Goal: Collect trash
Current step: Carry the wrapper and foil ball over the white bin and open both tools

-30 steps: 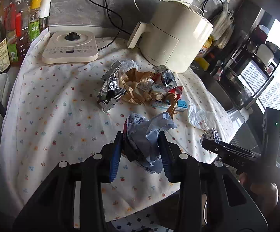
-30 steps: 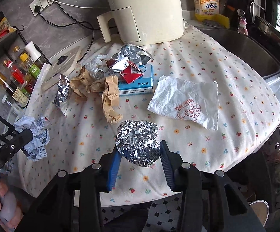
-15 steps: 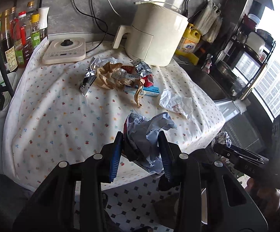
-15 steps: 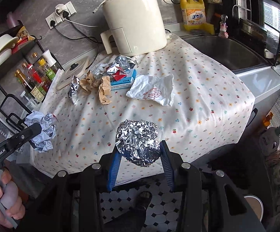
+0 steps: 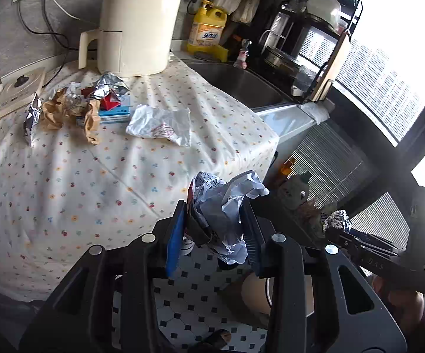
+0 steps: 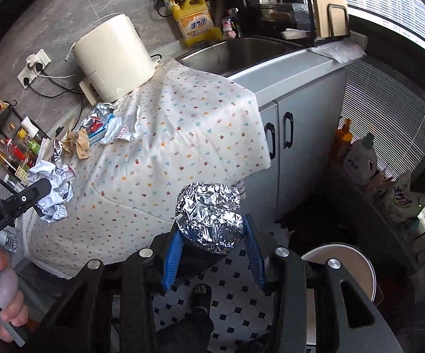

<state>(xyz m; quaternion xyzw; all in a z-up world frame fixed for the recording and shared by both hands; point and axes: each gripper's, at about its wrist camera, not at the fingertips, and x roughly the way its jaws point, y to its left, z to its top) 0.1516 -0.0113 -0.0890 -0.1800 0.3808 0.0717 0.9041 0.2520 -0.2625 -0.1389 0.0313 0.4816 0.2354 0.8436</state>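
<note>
Foil ball (image 6: 208, 216) in the right tool (image 6: 212, 245), crumpled paper (image 5: 224, 206) in the left tool (image 5: 214, 232) — both now past the table edge (image 5: 142, 223), over tiled floor (image 5: 189, 297).

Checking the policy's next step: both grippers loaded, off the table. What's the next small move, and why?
Probably carry both on toward the round bin on the floor. The left gripper grips crumpled paper, the right gripper a foil ball; neither is over the bin's opening yet.

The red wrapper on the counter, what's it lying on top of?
The red wrapper lies on a blue and white box. Crumpled foil covers its upper part, and brown paper hides the box's left end. What's beneath the box cannot be seen.
</note>
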